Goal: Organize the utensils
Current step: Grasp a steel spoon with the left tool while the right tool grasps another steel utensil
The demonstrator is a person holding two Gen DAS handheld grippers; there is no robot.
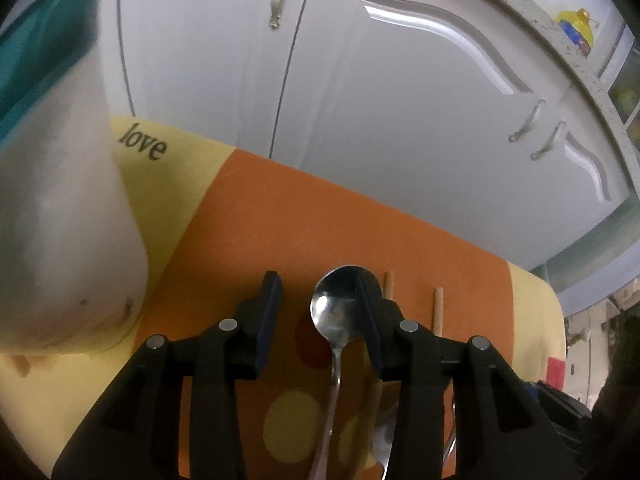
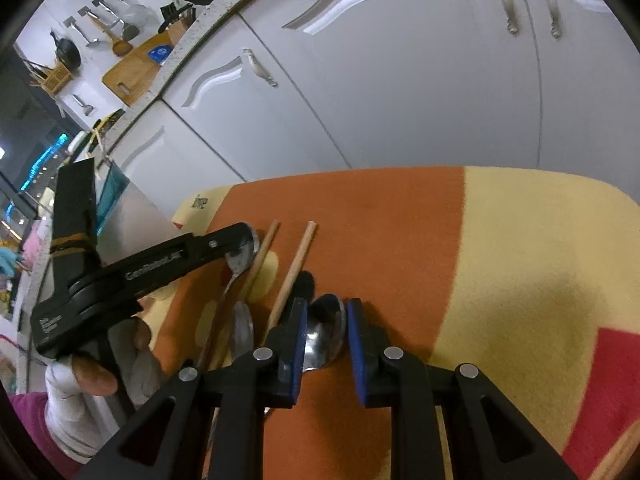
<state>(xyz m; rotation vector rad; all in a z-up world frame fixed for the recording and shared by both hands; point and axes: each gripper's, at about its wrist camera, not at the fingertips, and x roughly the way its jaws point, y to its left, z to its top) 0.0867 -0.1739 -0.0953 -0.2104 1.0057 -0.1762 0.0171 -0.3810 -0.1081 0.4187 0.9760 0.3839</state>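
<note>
In the left wrist view my left gripper (image 1: 318, 292) is open, its fingers straddling a metal spoon (image 1: 334, 316) that lies on the orange cloth (image 1: 320, 220). Two wooden chopsticks (image 1: 438, 312) lie just right of it. In the right wrist view my right gripper (image 2: 327, 316) is open around the bowl of a second metal spoon (image 2: 326, 332). The left gripper (image 2: 240, 240) shows there over the first spoon (image 2: 240, 260), beside the chopsticks (image 2: 296, 268). A third spoon (image 2: 242, 330) lies between them.
A tall white container (image 1: 60, 220) stands on the cloth at the left. White cabinet doors (image 1: 400, 100) rise behind the table. The cloth's yellow and red part (image 2: 540, 280) lies to the right. A counter with a cutting board (image 2: 136, 68) shows far left.
</note>
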